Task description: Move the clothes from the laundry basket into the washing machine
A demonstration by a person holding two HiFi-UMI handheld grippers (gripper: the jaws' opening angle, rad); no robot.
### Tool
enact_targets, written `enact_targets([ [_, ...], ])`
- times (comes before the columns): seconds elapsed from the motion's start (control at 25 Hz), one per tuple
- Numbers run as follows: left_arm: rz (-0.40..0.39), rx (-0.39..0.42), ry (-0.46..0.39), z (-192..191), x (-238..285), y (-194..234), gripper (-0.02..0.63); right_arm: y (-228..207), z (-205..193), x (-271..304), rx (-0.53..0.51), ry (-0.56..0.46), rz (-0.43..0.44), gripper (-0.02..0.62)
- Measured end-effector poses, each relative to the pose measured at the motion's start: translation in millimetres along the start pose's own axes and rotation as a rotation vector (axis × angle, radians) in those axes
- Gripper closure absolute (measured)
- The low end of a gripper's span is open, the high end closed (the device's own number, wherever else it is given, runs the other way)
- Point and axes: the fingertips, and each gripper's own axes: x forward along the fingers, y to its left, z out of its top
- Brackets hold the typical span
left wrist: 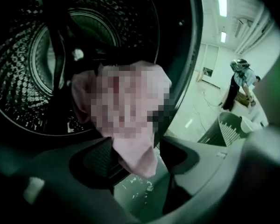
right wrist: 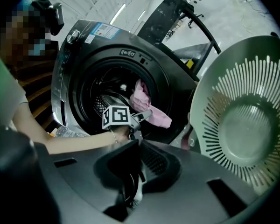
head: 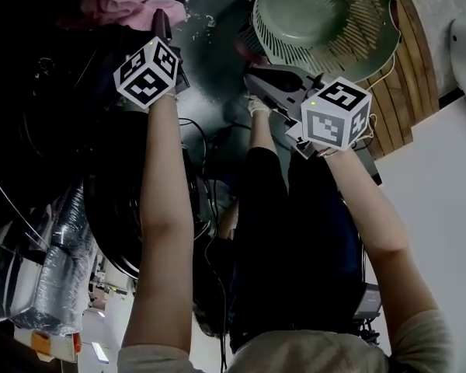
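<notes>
Pink garment [left wrist: 130, 150] dangles between your left gripper's [left wrist: 139, 164] spread jaws, washer drum [left wrist: 32, 64] right ahead; right gripper's [right wrist: 133, 171] clamped shut beside the basket [right wrist: 242, 120].

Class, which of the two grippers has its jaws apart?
The left gripper, at the washing machine drum with pink cloth between its jaws; the right gripper, beside the green basket, is shut.

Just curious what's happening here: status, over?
Left gripper open, pink garment between jaws at washing machine opening. Right gripper shut, empty. Laundry basket looks empty. Nothing blocking.
</notes>
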Motion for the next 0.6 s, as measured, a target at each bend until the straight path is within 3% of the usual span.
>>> enact_targets([
  [0.08,0.015,0.082,0.051,-7,10,-1,0.303,0,-3,2,0.003,0.006,0.002,0.572],
  [0.16,0.049,0.100,0.065,-3,15,5,0.434,-2,-5,4,0.002,0.012,0.003,0.572],
  [0.2,0.047,0.091,0.056,1,14,5,0.447,-3,-4,4,0.003,0.012,0.003,0.572],
  [0.24,0.038,0.087,0.026,8,11,3,0.477,-4,-4,5,0.006,0.009,0.002,0.572],
  [0.28,0.033,0.093,-0.023,18,6,0,0.564,-4,-3,5,0.010,0.004,0.001,0.572],
  [0.4,0.072,0.099,-0.169,58,-6,9,0.572,-2,0,9,0.017,-0.004,0.005,0.572],
  [0.6,0.141,0.115,-0.330,136,7,39,0.572,1,6,13,0.012,-0.012,0.016,0.572],
])
